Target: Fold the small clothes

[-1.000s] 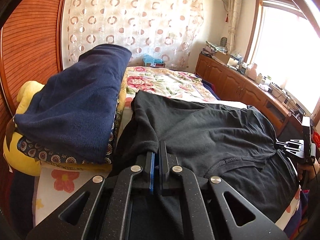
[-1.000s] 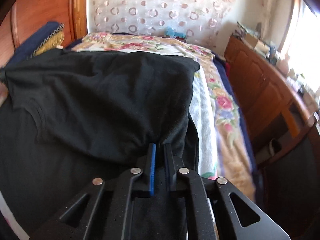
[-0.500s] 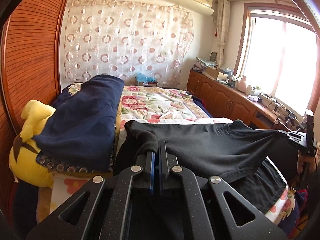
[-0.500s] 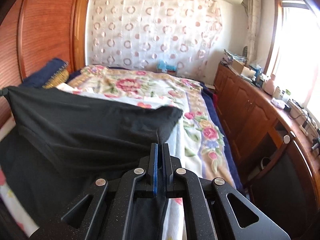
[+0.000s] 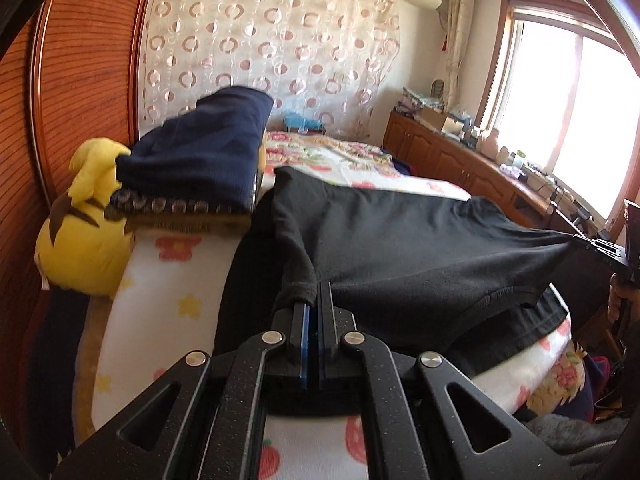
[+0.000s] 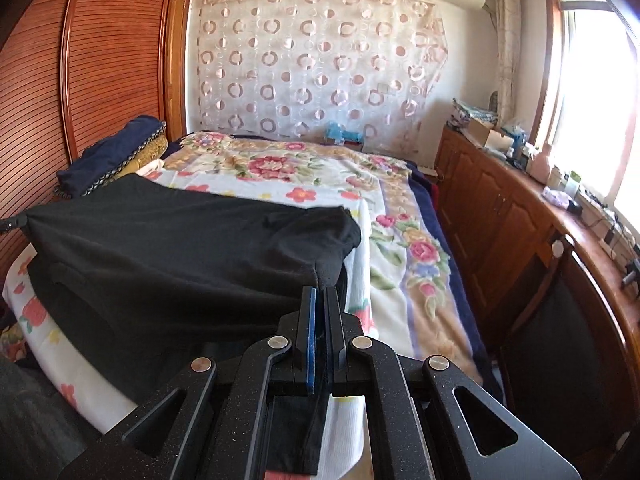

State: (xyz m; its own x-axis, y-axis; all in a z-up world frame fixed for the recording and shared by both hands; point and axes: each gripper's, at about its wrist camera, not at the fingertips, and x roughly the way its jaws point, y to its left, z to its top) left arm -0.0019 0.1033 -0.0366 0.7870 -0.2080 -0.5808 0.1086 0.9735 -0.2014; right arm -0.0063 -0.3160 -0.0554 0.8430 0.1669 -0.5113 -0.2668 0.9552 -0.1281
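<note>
A black T-shirt is stretched above the near end of the bed, its lower part draped on the blanket. My left gripper is shut on its left corner. My right gripper is shut on the opposite corner of the same shirt, with cloth hanging between the jaws. The right gripper also shows at the right edge of the left wrist view, holding the taut cloth.
The bed has a floral blanket. A folded navy blanket lies on a yellow plush toy by the wooden wall panel. A wooden cabinet with clutter runs along the right under the window.
Both grippers have lifted and pulled back toward the near bed edge with the shirt held. The shirt went from lying on the bed to stretched taut between them.
</note>
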